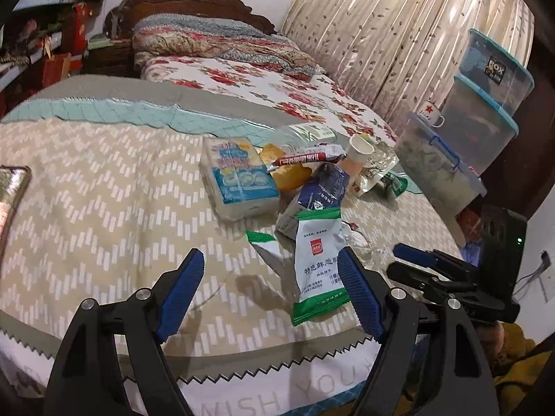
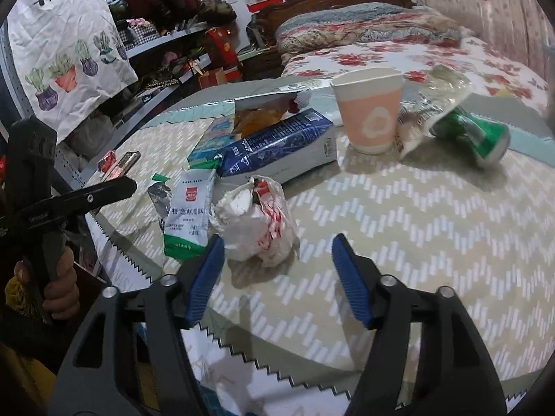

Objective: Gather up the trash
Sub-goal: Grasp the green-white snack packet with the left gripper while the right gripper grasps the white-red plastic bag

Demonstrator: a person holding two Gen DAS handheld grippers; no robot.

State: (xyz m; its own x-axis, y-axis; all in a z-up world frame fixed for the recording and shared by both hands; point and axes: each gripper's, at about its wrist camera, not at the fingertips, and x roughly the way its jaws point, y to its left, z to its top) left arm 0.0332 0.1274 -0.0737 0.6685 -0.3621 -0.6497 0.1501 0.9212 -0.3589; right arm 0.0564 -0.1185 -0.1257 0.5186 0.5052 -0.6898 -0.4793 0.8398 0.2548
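Note:
A green-and-white snack wrapper (image 1: 317, 270) lies on the round table's cloth (image 1: 104, 190), between the fingers of my left gripper (image 1: 272, 260) and against the right one. That gripper is open and holds nothing. My right gripper (image 2: 277, 242) is open too, with a crumpled white-and-red plastic wrapper (image 2: 256, 222) just beyond its fingertips. Behind it are the same green-and-white wrapper (image 2: 189, 218), a blue milk carton (image 2: 277, 145), a pink paper cup (image 2: 371, 111), a clear bag (image 2: 433, 104) and a green can (image 2: 475, 131) on its side.
A blue tissue pack (image 1: 239, 176) and a phone (image 1: 10, 190) lie on the table. Stacked plastic storage boxes (image 1: 485, 104) stand at its right. A bed (image 1: 260, 79) and curtain are behind. Cluttered shelves (image 2: 166, 45) are at the left. The table edge (image 2: 242, 357) is close.

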